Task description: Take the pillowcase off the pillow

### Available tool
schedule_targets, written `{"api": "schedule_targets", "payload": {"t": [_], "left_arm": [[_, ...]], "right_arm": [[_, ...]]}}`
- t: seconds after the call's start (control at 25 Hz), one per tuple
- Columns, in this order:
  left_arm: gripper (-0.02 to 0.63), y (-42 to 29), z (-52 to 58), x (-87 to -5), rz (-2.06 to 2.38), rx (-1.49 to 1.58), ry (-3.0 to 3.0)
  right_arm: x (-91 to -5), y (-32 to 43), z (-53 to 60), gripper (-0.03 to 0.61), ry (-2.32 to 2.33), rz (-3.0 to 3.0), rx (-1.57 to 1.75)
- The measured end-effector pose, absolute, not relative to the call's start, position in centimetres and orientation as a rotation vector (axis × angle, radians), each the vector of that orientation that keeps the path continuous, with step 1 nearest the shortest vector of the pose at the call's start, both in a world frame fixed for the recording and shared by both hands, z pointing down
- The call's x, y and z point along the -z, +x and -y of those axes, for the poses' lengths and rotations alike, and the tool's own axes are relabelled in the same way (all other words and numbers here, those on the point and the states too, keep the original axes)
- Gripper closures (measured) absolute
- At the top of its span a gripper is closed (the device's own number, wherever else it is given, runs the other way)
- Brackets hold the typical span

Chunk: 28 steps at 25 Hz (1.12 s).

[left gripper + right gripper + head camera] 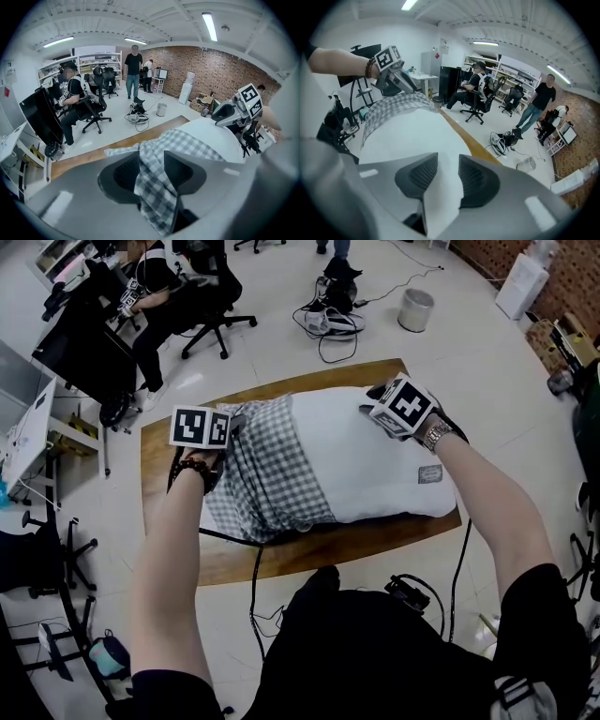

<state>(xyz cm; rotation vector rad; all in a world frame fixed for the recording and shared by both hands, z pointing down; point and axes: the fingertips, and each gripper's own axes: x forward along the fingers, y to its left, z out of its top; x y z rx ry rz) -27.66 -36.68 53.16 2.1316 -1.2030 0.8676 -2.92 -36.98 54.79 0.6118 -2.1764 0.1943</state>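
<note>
L gripper: dark ribbed fingers partway apart, w/ a soft fold of grey-white checked pillowcase lying in the gap. R gripper: fingers also partway apart, w/ smooth white pillow cloth between them. Pillowcase is bunched & wrinkled over one end of the plump pillow, which lies across a wooden bench w/ rounded corners.

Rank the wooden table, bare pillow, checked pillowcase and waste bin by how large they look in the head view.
1. wooden table
2. bare pillow
3. checked pillowcase, only slightly smaller than the pillow
4. waste bin, though it stands farther from the camera
</note>
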Motion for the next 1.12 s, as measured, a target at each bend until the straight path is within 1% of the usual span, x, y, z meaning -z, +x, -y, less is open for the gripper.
{"api": "schedule_targets", "payload": {"t": [0.28,0.6,0.92,1.12], "left_arm": [[0.446,-26.2,33.2,-51.7,1.294,-0.839,2.164],[0.446,-23.7,26.8,-51.9,1.376,-0.775,2.182],[0.446,-21.6,21.6,-53.4,1.428,-0.742,2.17],[0.431,-20.3,18.5,-55.2,1.45,-0.706,2.158]], "right_arm": [[-53.2,-3.7,32.5,0.439,0.575,2.22,-0.087],[-54.2,-4.3,24.5,0.41,0.486,2.242,-0.017],[-55.7,-3.9,19.6,0.387,0.446,2.238,0.053],[-56.9,-3.9,17.1,0.362,0.445,2.238,0.106]]}}
